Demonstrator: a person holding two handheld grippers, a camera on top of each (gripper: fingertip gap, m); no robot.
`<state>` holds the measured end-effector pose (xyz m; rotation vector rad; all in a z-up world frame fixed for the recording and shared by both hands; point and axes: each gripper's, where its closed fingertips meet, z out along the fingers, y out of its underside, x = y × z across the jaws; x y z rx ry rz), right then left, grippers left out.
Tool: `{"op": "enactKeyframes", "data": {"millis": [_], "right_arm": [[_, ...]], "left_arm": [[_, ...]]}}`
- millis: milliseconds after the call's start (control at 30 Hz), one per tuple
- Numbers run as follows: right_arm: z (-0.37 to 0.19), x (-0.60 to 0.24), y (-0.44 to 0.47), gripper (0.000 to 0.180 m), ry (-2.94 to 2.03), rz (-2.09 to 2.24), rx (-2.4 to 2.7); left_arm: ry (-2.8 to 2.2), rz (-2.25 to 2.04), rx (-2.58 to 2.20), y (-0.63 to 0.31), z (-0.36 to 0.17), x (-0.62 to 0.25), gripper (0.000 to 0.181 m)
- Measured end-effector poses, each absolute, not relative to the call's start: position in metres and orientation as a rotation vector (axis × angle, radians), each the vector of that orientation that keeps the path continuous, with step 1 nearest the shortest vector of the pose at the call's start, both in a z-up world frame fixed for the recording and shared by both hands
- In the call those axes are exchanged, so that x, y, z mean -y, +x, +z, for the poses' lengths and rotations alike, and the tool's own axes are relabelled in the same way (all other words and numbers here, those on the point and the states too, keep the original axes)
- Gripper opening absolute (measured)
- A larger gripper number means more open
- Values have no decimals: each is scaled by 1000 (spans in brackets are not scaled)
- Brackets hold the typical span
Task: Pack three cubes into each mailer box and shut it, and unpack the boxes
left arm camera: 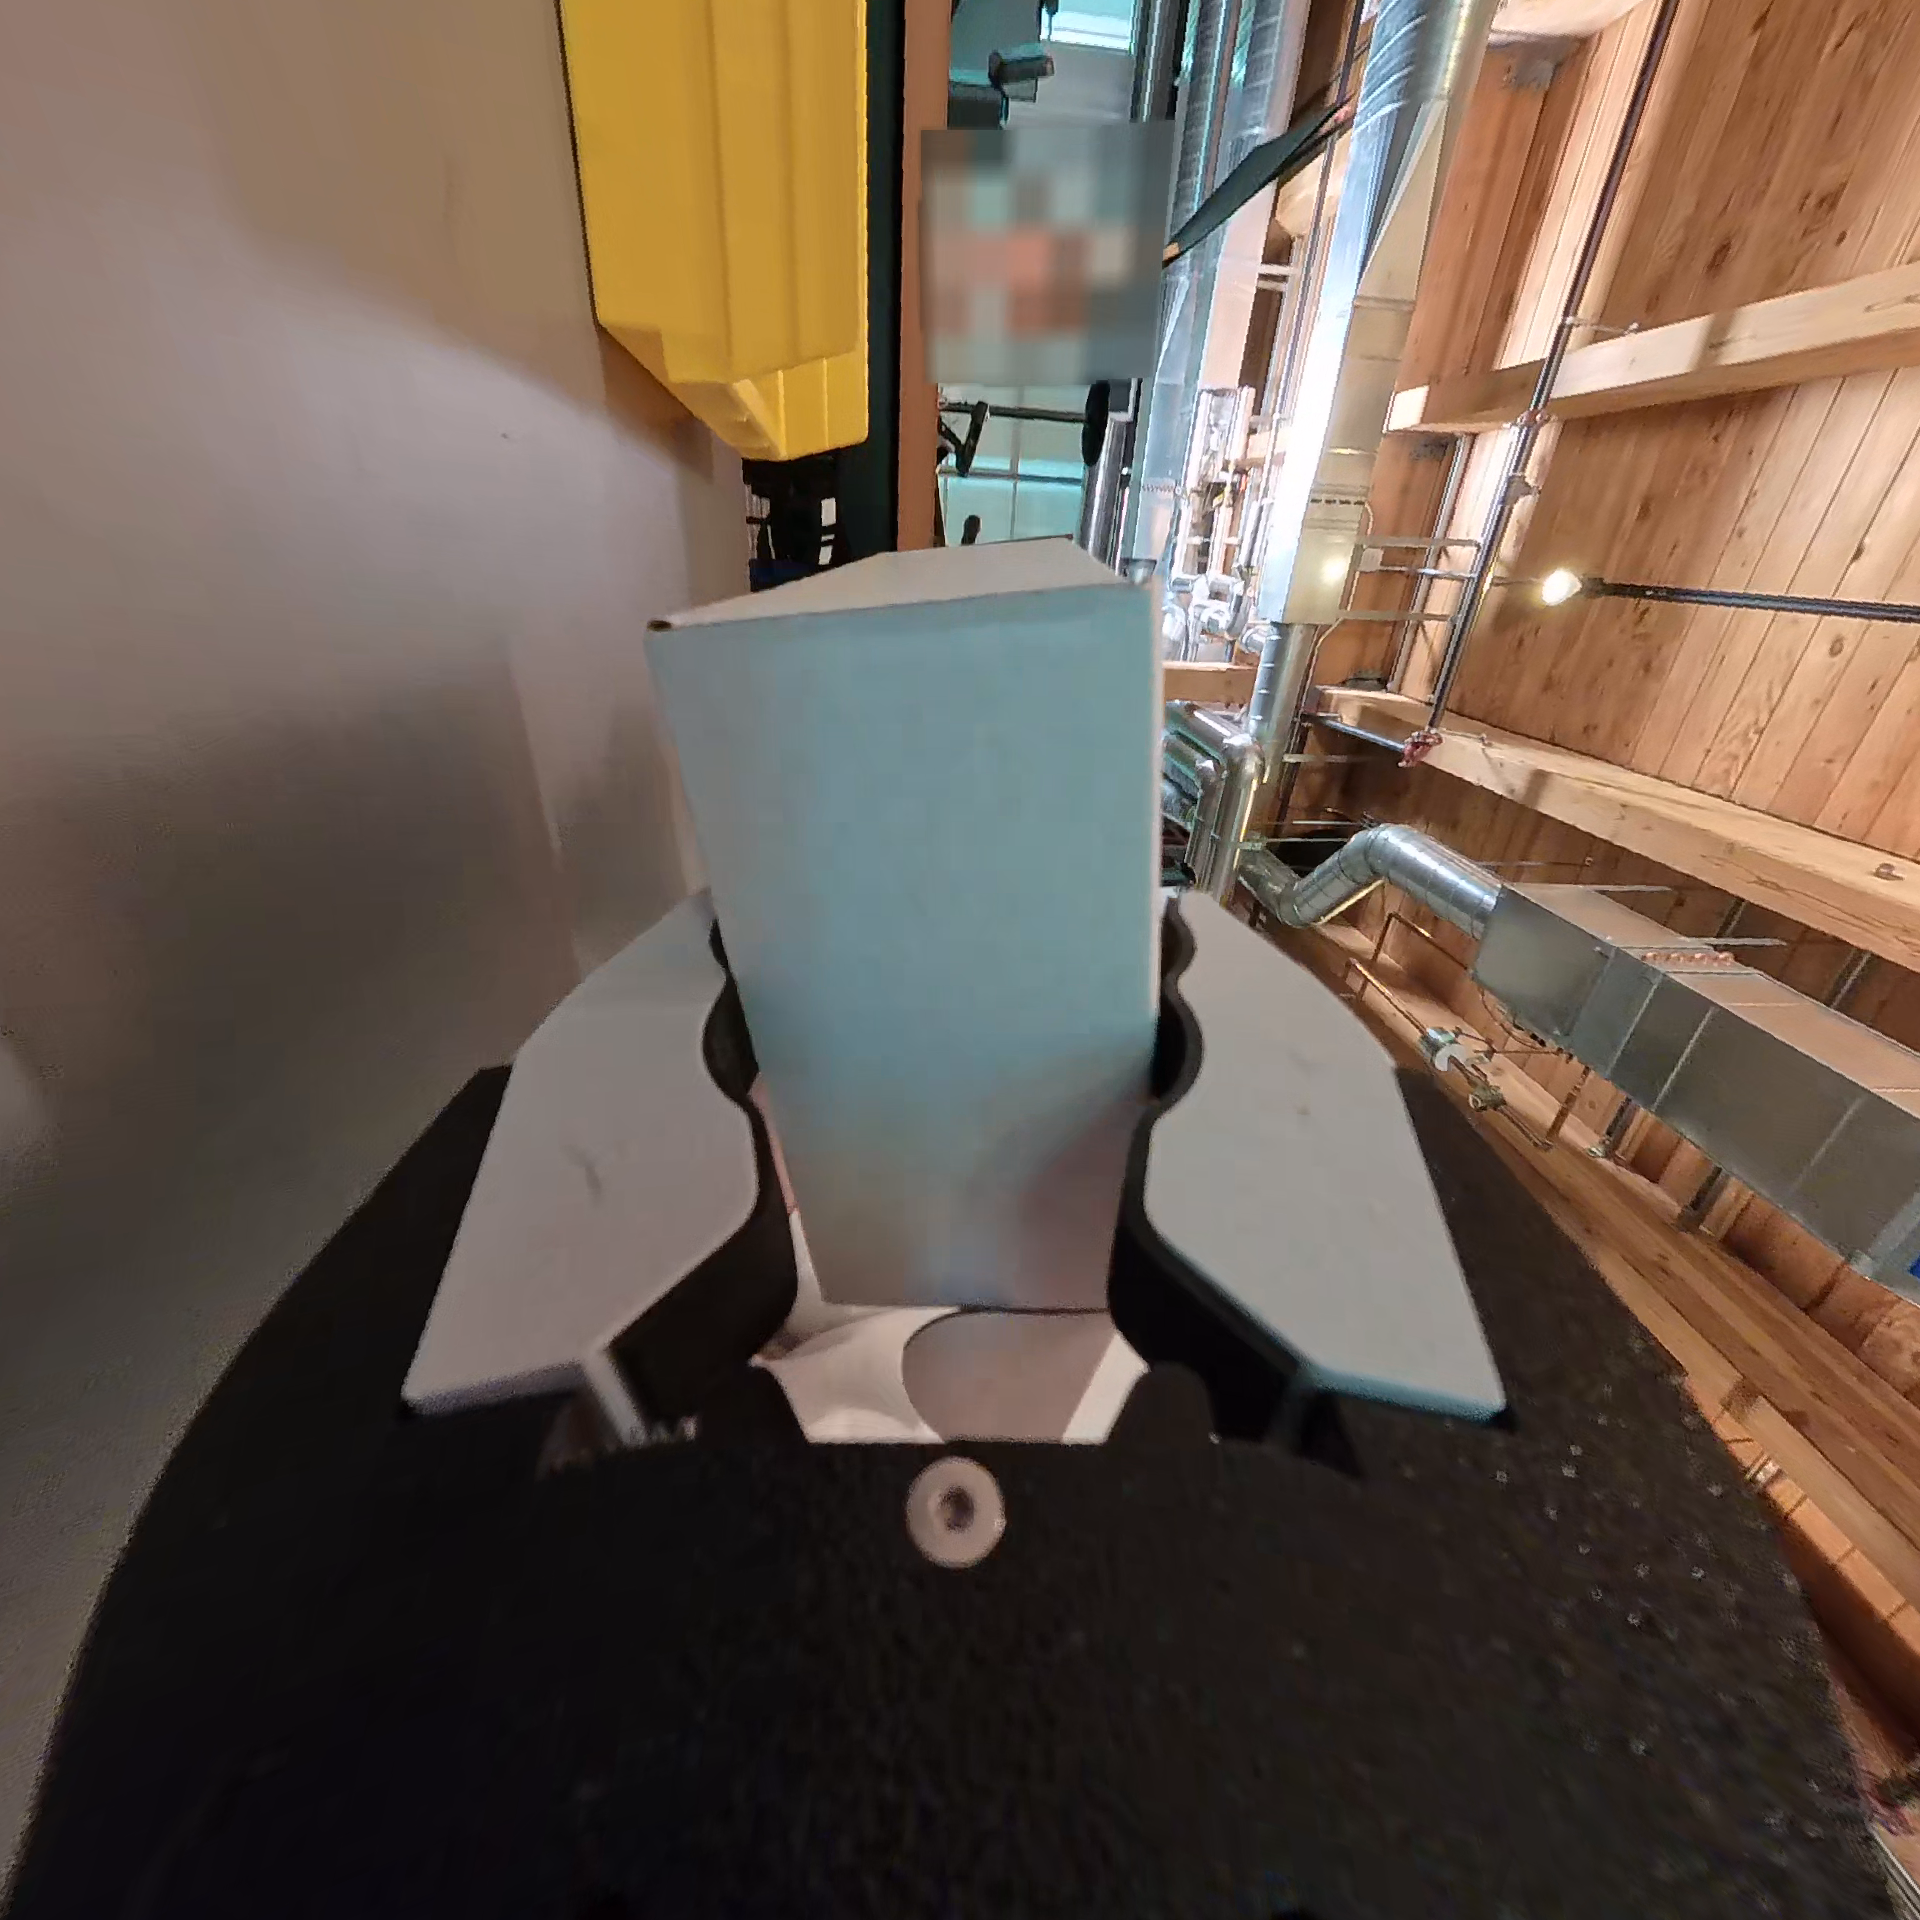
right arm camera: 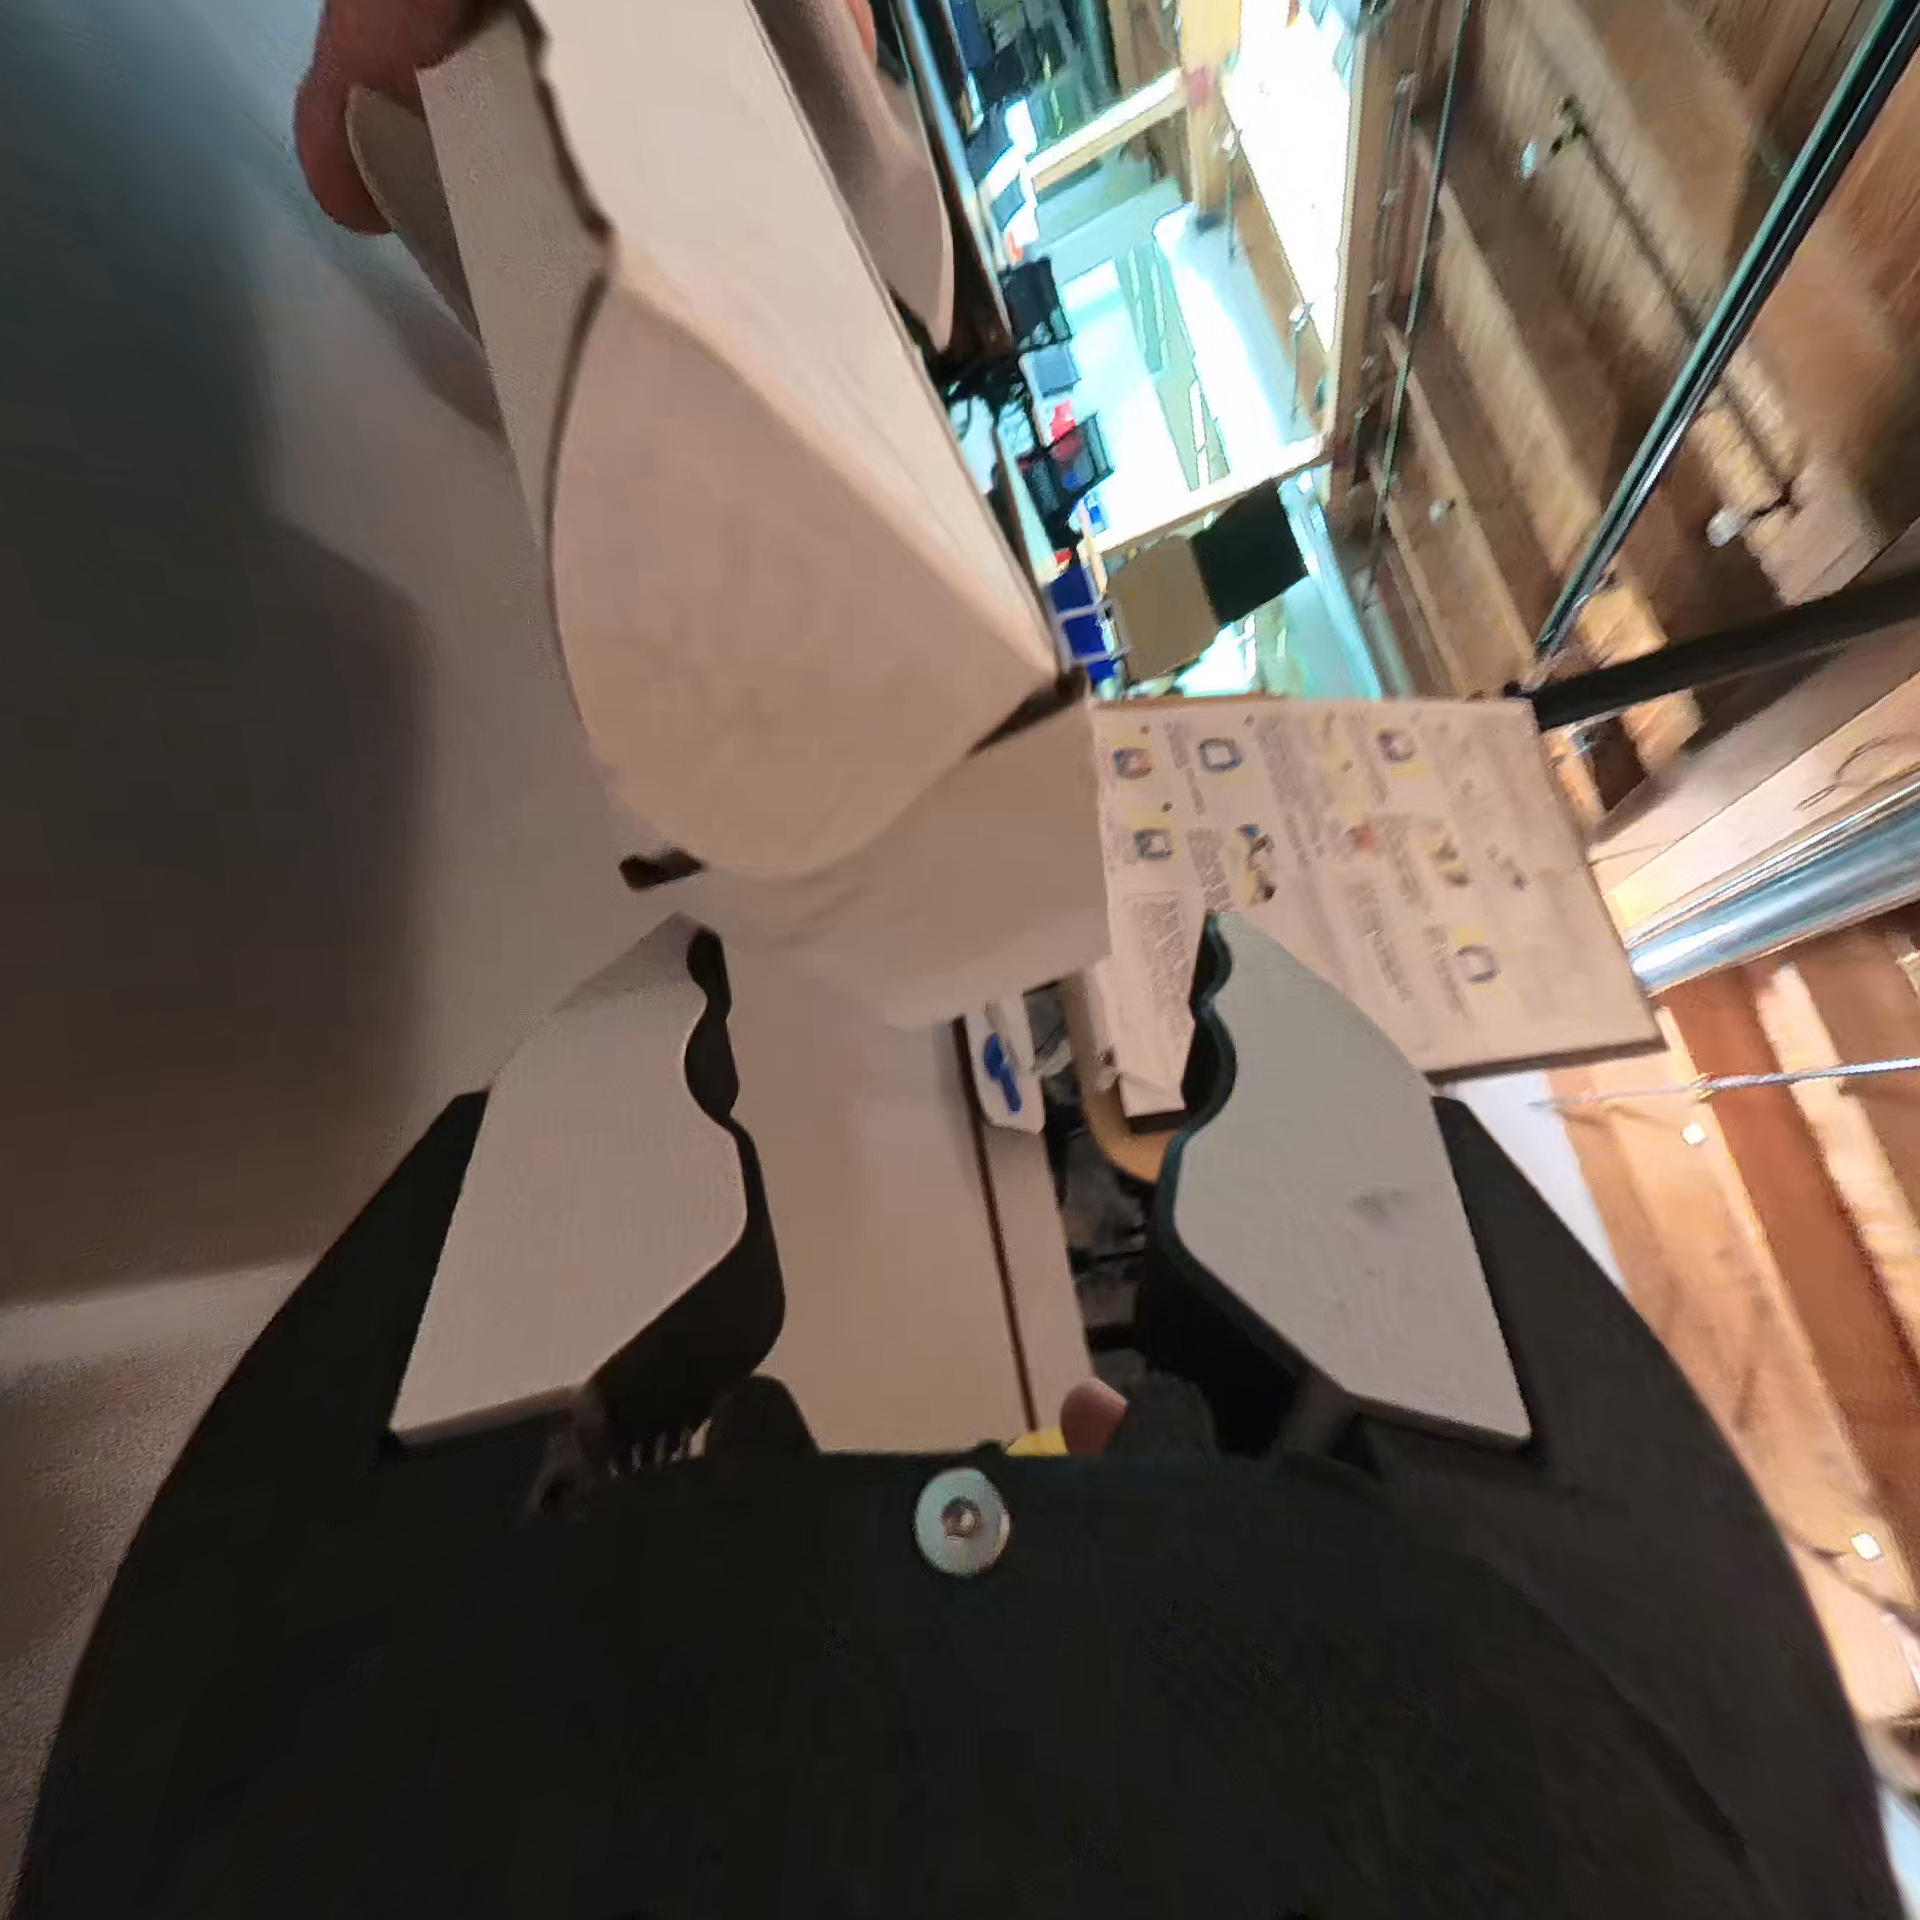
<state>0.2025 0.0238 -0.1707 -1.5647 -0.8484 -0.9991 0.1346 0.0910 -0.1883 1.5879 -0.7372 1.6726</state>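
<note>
Wooden plank walls, silver ducting [left arm camera: 1621, 997] and a yellow bin [left arm camera: 727, 208] fill the tilted background of the left wrist view. Up front, the left gripper [left arm camera: 951, 956] has its 2 fingers clamped on the sides of a closed white mailer box [left arm camera: 914, 883], which stands on end between them. In the right wrist view, the right gripper [right arm camera: 961, 966] has its jaws wide apart, with a white mailer box's rounded flap [right arm camera: 727, 644] just beyond its left finger [right arm camera: 582, 1174]. A printed sheet [right arm camera: 1371, 873] lies behind.
</note>
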Motion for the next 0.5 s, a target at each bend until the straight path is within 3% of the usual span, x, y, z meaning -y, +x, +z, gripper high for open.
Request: {"op": "enactKeyframes", "data": {"millis": [33, 333, 500], "right_arm": [[-167, -27, 196, 84, -1528, -1013, 866], [-167, -43, 162, 76, -1523, -1052, 1023], [-164, -46, 153, 74, -1587, -765, 845]], "left_arm": [[1579, 1661, 746, 133, -188, -90, 74], [1496, 1588, 846, 117, -182, -92, 75], [1487, 1735, 944, 118, -172, -97, 107]]}}
